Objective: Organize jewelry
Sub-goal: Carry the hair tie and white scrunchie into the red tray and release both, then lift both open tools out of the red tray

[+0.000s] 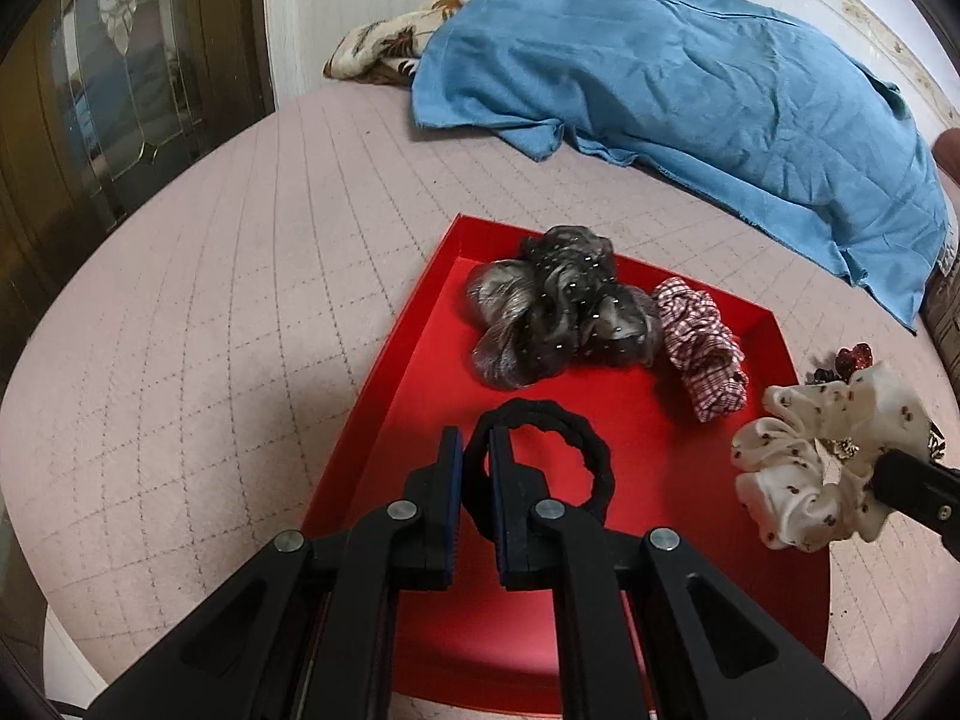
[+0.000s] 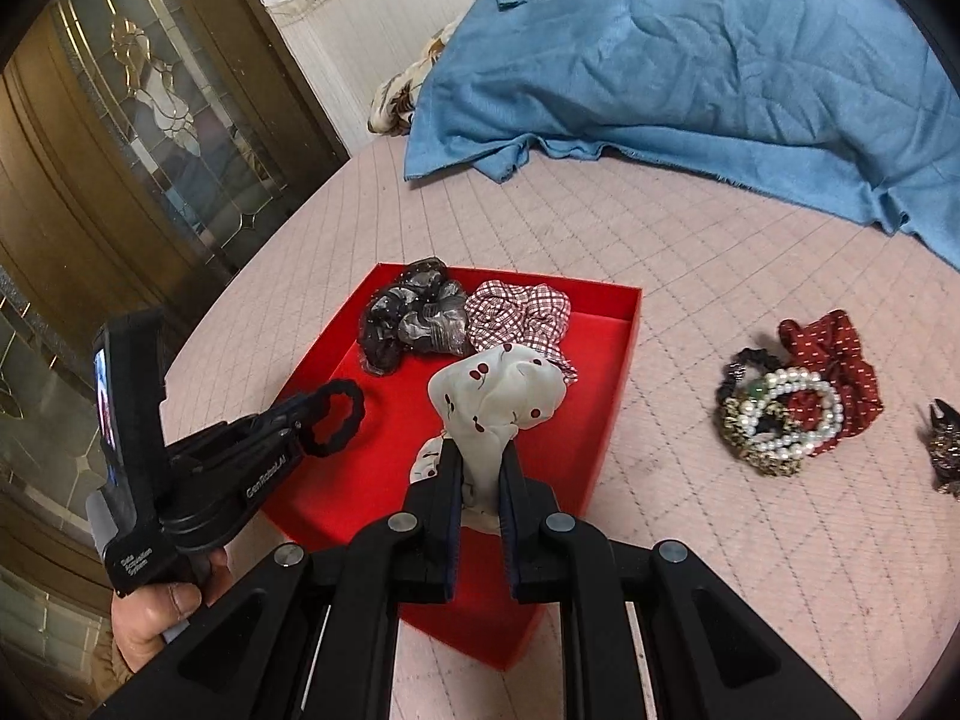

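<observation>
A red tray (image 1: 414,354) (image 2: 606,354) lies on the pink quilted bed. In it lie a grey-black scrunchie (image 1: 552,312) (image 2: 408,318) and a red-checked scrunchie (image 1: 702,348) (image 2: 516,312). My left gripper (image 1: 475,450) (image 2: 303,420) is shut on a black hair tie (image 1: 558,456) (image 2: 336,417) above the tray's near part. My right gripper (image 2: 483,462) (image 1: 900,474) is shut on a white cherry-print scrunchie (image 2: 498,402) (image 1: 822,468) above the tray's right side. On the bed to the right lie a dark red scrunchie (image 2: 834,360), a pearl bracelet (image 2: 798,414) and a beaded band (image 2: 744,426).
A blue cloth (image 1: 690,96) (image 2: 690,78) is heaped at the back of the bed over a patterned pillow (image 1: 384,48). A brown glazed door (image 2: 120,138) stands on the left. A dark hair clip (image 2: 945,450) lies at the far right.
</observation>
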A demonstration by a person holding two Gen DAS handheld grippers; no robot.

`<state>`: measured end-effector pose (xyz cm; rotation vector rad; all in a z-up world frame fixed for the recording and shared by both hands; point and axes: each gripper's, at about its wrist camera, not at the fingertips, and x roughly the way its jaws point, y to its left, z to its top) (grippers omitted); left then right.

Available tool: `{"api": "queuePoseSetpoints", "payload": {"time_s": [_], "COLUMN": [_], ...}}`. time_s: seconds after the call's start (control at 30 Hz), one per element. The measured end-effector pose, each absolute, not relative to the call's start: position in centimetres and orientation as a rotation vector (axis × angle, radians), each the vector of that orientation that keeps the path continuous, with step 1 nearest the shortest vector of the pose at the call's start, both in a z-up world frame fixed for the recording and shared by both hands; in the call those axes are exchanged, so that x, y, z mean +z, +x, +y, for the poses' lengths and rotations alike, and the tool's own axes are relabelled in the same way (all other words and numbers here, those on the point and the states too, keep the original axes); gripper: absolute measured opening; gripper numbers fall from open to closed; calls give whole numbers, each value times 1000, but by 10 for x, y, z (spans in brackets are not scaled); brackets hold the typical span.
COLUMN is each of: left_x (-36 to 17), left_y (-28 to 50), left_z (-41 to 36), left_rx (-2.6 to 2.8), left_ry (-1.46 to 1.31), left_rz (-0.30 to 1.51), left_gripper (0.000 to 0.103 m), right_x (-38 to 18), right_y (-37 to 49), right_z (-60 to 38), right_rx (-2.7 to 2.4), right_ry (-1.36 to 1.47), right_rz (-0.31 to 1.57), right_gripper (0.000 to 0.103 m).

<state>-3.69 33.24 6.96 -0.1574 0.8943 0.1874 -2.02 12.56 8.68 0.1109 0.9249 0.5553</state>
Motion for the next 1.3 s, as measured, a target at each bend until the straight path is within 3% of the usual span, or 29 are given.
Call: {"api": "queuePoseSetpoints", "payload": {"time_s": [0.87, 0.93, 1.0, 1.1, 1.3], "left_x": [53, 54, 56, 60, 63], "left_y": [-20, -21, -23, -26, -29], "left_z": [333, 331, 330, 330, 331], "left_rx": [194, 190, 189, 197, 220], "left_ry": [-100, -92, -86, -82, -70], "left_rz": [929, 922, 910, 887, 864], "left_gripper": [9, 12, 28, 44, 50], "right_x": [35, 36, 38, 41, 53], "right_y": [25, 25, 24, 21, 15], "right_z": [154, 156, 157, 157, 151], "right_rx": [560, 559, 564, 570, 577], "right_ry": [149, 144, 136, 130, 154], "right_rz": [1041, 1037, 1035, 1030, 1003], "right_gripper": [14, 14, 14, 15, 28]}}
